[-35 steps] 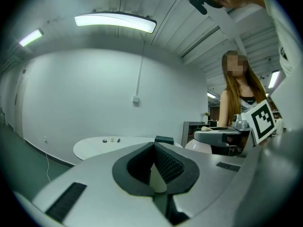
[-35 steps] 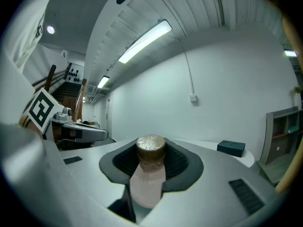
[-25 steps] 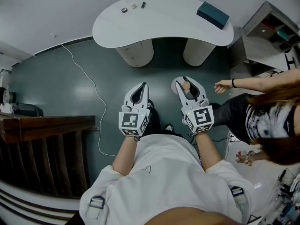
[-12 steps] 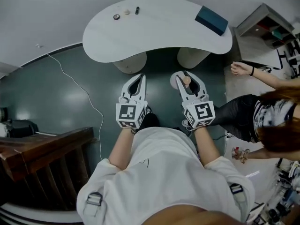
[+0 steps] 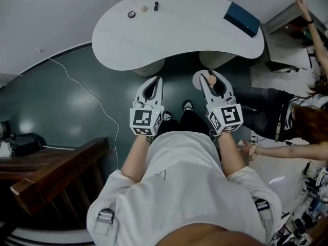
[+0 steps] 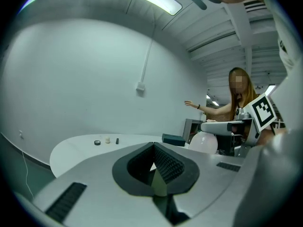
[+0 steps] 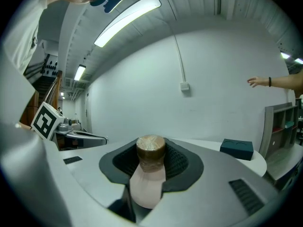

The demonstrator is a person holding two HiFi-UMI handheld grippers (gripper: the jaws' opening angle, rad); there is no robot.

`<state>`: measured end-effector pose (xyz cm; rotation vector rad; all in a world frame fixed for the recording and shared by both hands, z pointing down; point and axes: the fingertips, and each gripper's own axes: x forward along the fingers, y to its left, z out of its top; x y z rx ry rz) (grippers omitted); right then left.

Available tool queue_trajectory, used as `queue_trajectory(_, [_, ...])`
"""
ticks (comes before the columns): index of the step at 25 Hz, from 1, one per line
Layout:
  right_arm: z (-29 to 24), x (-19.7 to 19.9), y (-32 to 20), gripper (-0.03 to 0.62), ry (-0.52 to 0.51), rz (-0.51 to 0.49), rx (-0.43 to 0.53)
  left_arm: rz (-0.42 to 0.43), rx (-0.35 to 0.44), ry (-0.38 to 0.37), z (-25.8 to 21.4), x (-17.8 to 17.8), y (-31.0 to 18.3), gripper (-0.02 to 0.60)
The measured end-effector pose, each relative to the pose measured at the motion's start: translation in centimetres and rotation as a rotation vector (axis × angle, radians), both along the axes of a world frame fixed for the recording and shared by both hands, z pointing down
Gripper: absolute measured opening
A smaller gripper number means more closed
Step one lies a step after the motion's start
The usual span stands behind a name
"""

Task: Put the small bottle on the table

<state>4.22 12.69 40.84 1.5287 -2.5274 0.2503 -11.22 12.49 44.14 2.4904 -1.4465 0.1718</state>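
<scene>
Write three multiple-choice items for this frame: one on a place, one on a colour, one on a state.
1. Where is the small bottle? A on the table; B in the right claw; C inside a bag.
2. The box on the table is: A dark teal; B red; C yellow.
3. The left claw is: A wide open; B shut, empty; C shut on a cup.
Key: B, that claw clamps it; A, seen at the table's right end; B, its jaws meet with nothing between.
</scene>
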Motion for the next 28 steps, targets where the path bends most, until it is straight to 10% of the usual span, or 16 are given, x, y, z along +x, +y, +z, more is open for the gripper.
queue_trajectory(28, [4.5, 3.2, -26.5, 0.121, -0.032, -0.203, -0.055, -0.16, -0.148, -0.067, 5.5, 4.3, -23.3, 0.012])
